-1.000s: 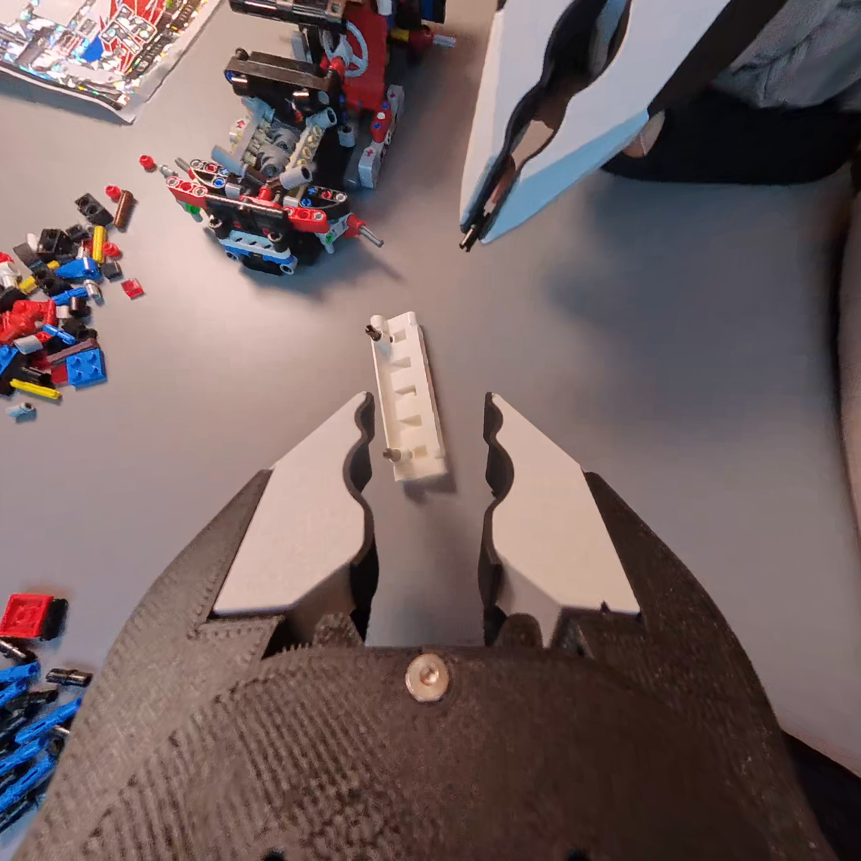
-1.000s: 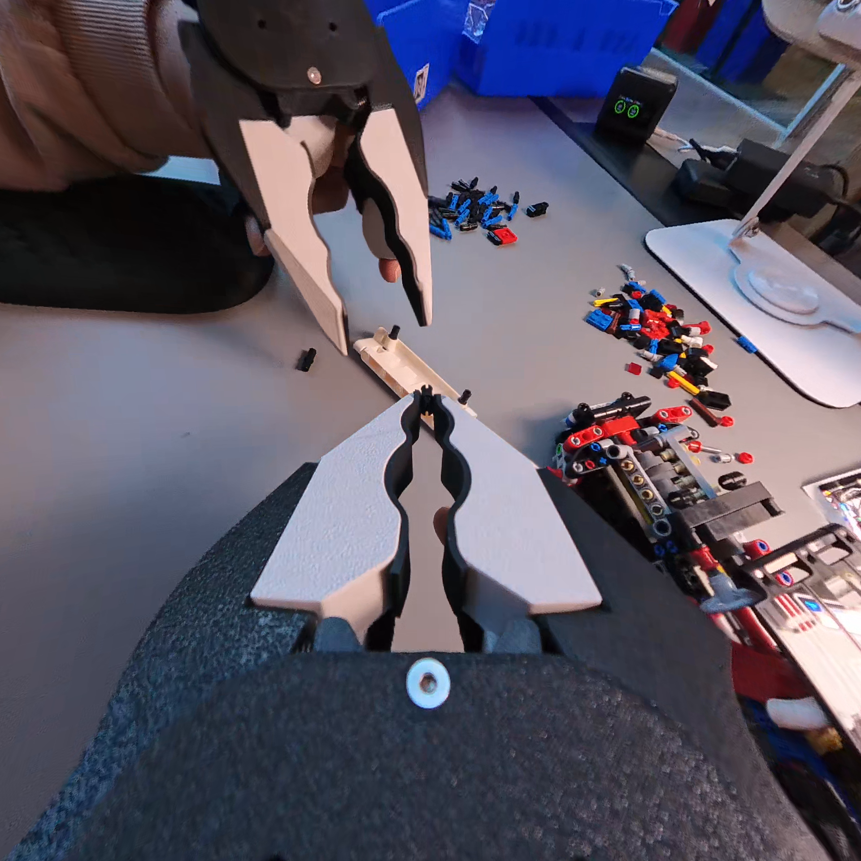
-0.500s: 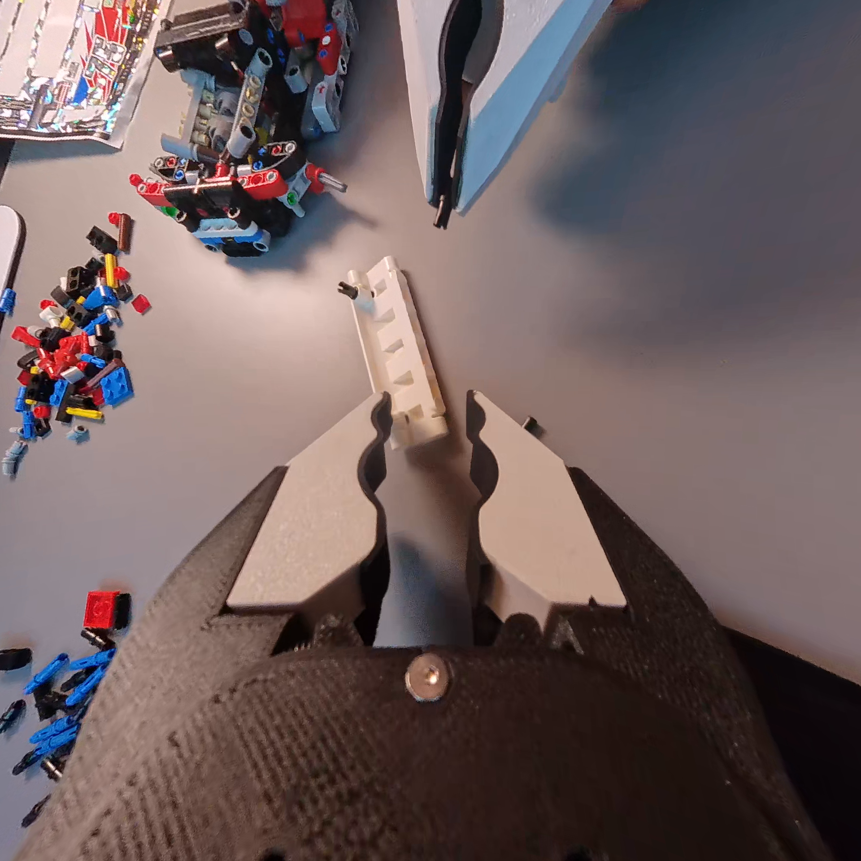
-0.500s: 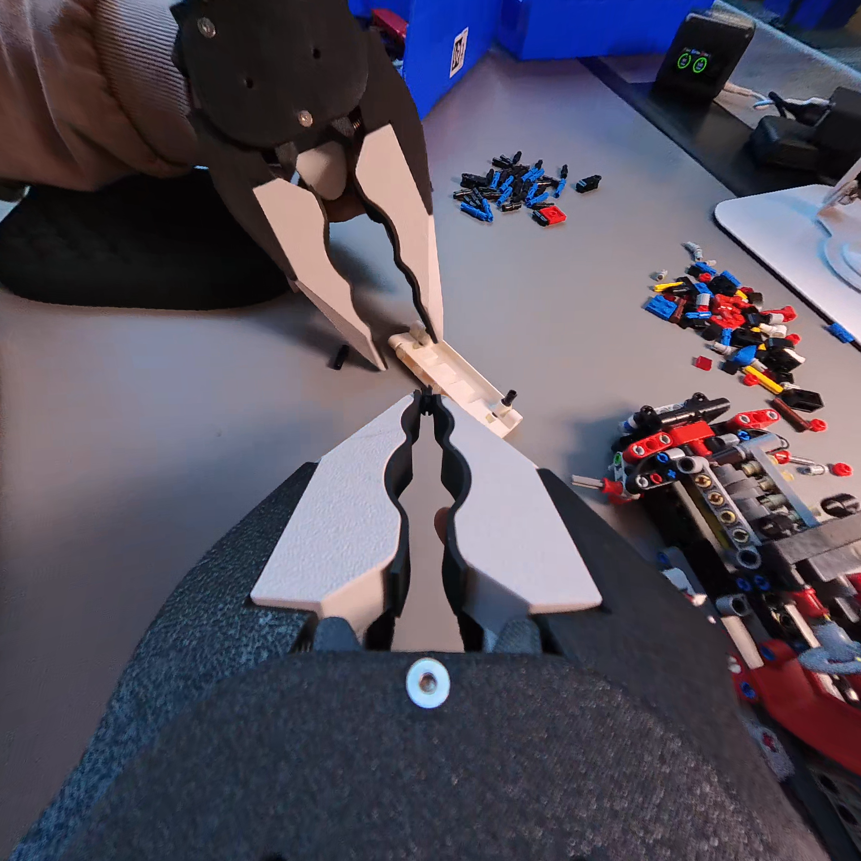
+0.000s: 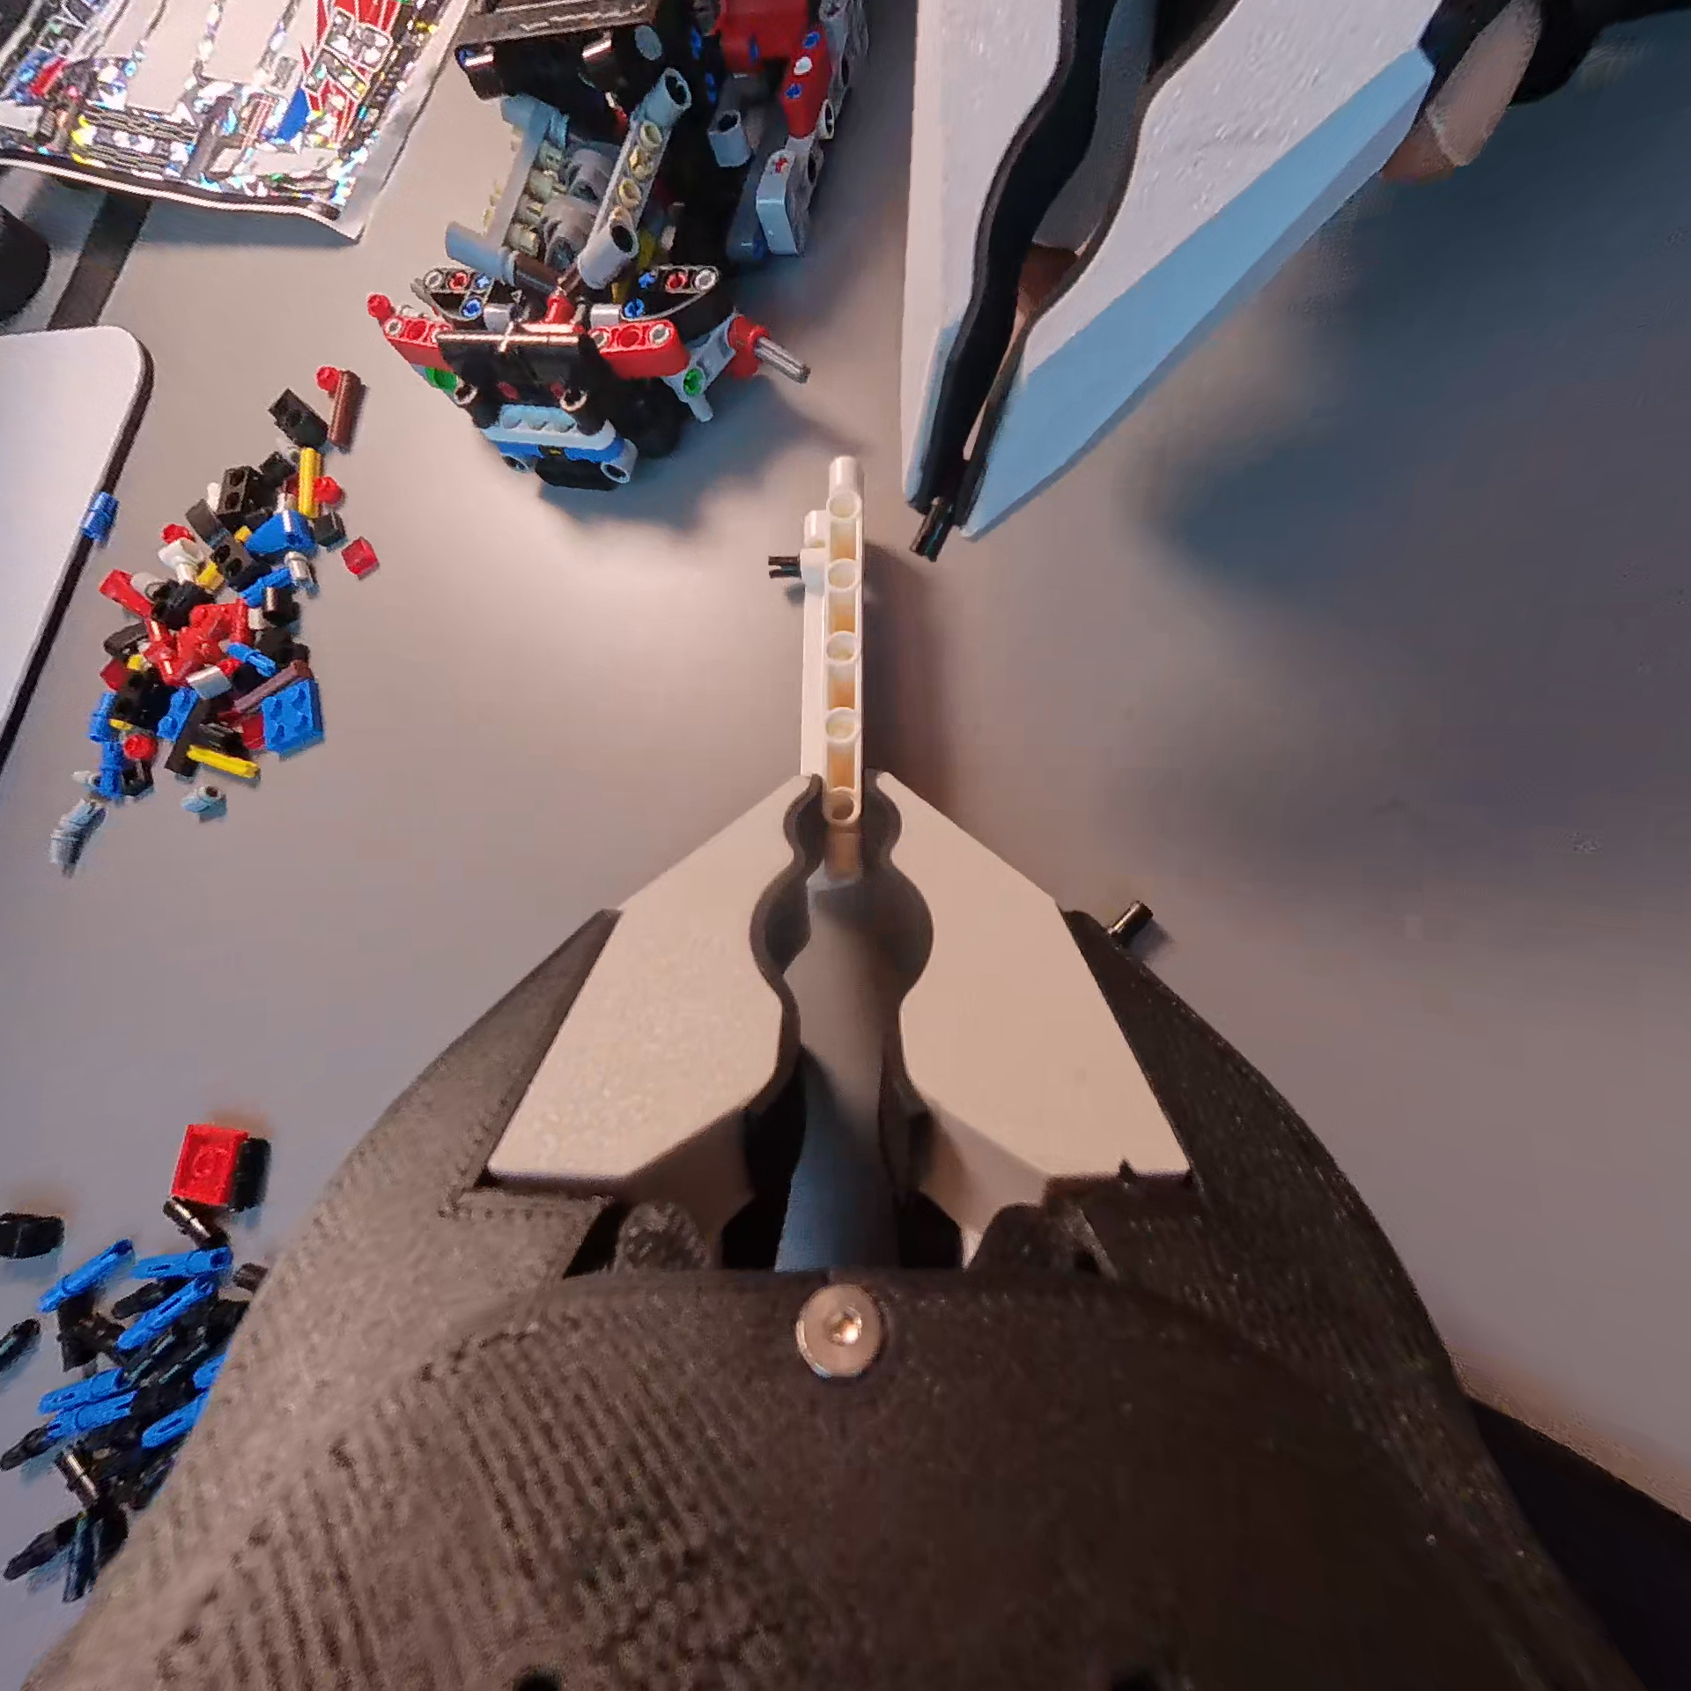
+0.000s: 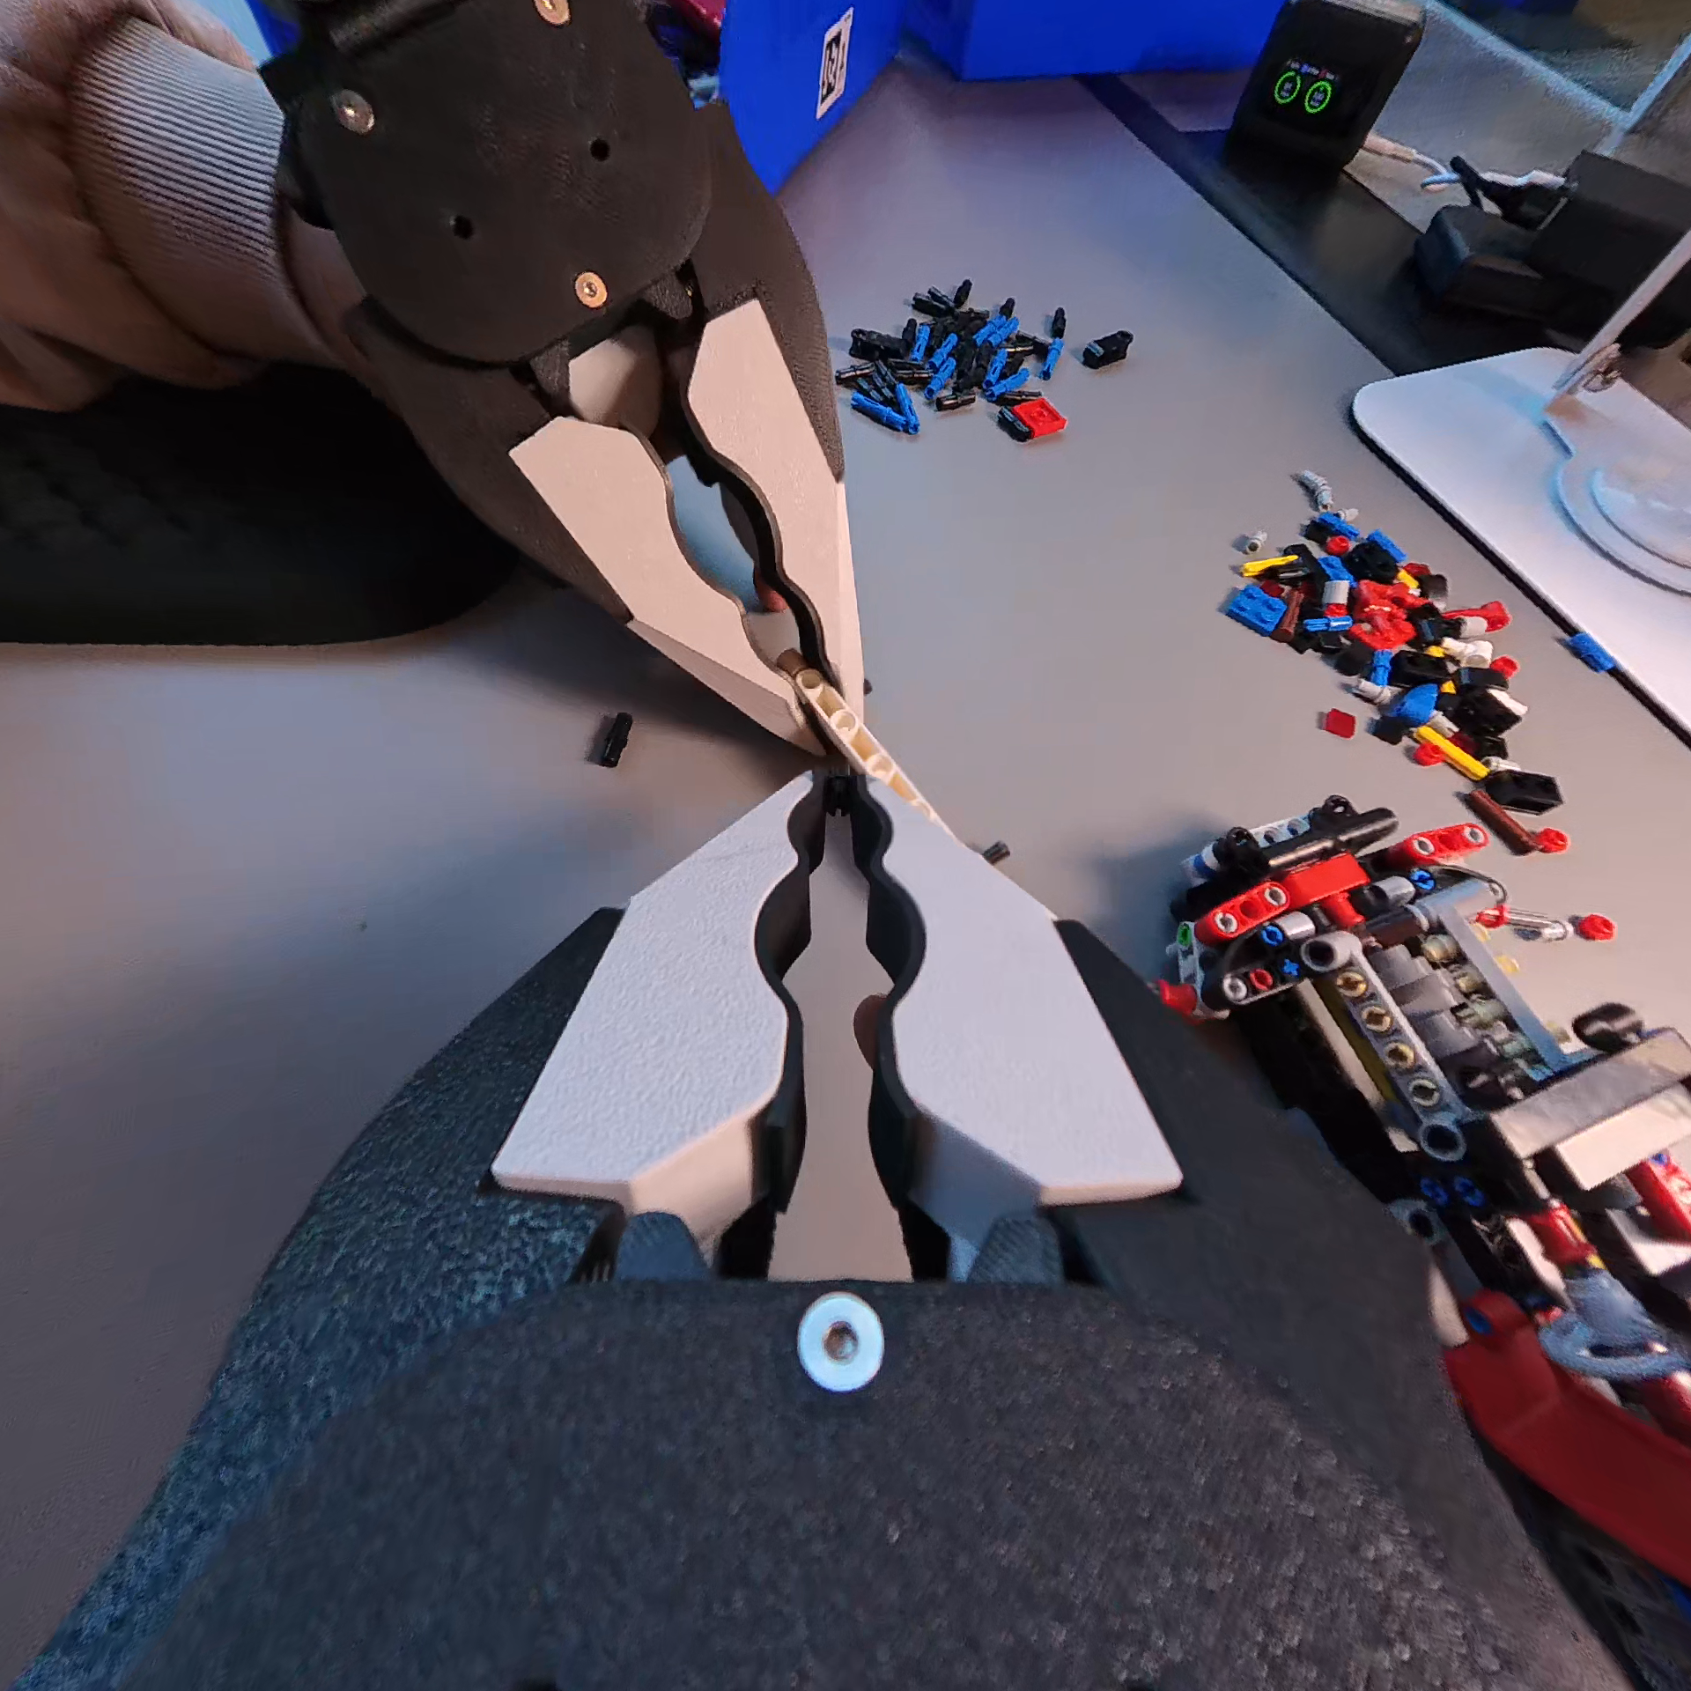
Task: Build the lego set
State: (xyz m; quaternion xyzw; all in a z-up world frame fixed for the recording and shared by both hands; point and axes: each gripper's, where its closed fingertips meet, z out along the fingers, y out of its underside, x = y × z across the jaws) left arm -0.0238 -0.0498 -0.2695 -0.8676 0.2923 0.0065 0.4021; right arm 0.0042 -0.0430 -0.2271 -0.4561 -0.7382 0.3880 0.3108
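While the left tool [image 5: 840, 794] clamps the near end of a long white beam [image 5: 839, 640], the beam stands on its narrow edge, its row of round holes facing up and its far end reaching out over the grey bench [image 5: 1281, 732]. A short black pin [image 5: 782, 563] sticks out sideways from the beam near that far end. Just beside the far end, the right tool [image 5: 938, 538] points down at the bench with its tips pressed together on a small black pin [image 6: 834, 794]; the pin's end pokes out past the tips, close to the beam, and I cannot tell whether it touches.

From the right wrist view, the left tool's tips grip the beam's end low over the bench, and the beam runs from there behind the right tool's fingers [image 6: 961, 915]. Another loose black pin [image 6: 611, 737] lies on the bench apart from both tools.

Beyond the beam sits the partly built model [image 5: 595, 302], red, black and grey. To its side lie a heap of mixed small pieces [image 5: 206, 640] and, nearer the left tool's body, a pile of blue and black pins [image 5: 119, 1327] with a red brick [image 5: 209, 1164] beside it. A printed sheet [image 5: 210, 91] lies at the far corner.
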